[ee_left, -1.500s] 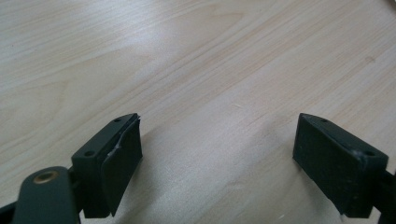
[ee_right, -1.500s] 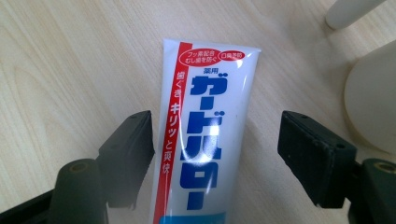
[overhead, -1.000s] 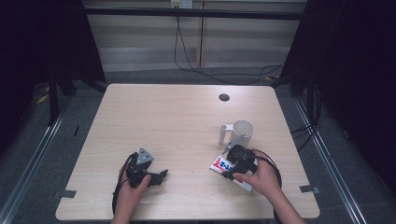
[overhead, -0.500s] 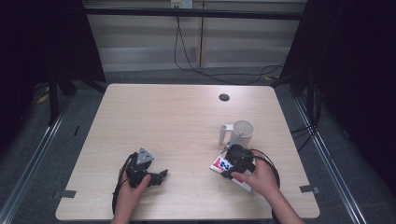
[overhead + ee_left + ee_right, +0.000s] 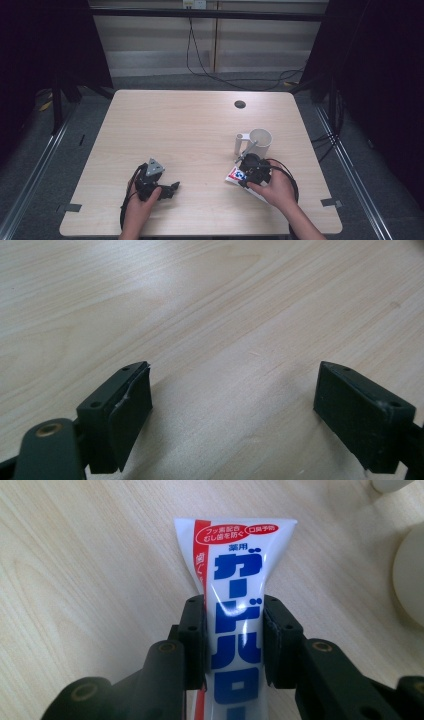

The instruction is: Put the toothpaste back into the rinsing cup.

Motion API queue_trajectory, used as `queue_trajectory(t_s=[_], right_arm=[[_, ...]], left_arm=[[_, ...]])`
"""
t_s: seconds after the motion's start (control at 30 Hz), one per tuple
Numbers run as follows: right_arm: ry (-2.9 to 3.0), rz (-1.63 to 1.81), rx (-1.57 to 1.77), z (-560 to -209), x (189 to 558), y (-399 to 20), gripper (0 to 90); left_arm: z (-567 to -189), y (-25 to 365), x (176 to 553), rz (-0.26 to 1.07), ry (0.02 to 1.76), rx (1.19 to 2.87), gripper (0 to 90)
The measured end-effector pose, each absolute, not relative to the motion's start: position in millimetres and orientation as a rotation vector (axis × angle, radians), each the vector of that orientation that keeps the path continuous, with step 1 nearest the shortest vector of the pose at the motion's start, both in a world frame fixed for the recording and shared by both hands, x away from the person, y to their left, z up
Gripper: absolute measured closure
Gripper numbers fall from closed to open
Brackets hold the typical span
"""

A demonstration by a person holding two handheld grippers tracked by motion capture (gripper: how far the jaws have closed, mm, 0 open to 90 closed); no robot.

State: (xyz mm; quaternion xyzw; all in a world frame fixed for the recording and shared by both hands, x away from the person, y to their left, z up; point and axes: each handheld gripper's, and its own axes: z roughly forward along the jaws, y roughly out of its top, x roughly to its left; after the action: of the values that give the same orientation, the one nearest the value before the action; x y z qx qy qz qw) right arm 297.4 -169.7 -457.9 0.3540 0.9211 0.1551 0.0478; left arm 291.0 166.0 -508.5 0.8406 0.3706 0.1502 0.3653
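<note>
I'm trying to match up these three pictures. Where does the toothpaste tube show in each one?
High view: the toothpaste tube lies at lower right, under the right hand-held gripper, beside the white mug.
Left gripper view: bare table between its open jaws; no tube here.
Right gripper view: the tube stands centre, clamped between the jaws.
Shared landmark: the pale wooden table.

A white toothpaste tube (image 5: 235, 605) carries Japanese print: large blue katakana "ガードハロ" running down its length, small blue "薬用" above, and a red band at the end reading, as far as it can be made out, "フッ素配合 むし歯を防ぐ 口臭予防".
</note>
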Motion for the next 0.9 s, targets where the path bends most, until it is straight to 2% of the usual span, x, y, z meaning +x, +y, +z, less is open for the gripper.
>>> queue_trajectory(t_s=[0.9], right_arm=[[2.711, 0.693, 1.145, -432.0, 295.2, -185.0, 68.5]], left_arm=[[-508.5, 165.8, 290.9, 0.387, 0.953, 2.163, 15.4]])
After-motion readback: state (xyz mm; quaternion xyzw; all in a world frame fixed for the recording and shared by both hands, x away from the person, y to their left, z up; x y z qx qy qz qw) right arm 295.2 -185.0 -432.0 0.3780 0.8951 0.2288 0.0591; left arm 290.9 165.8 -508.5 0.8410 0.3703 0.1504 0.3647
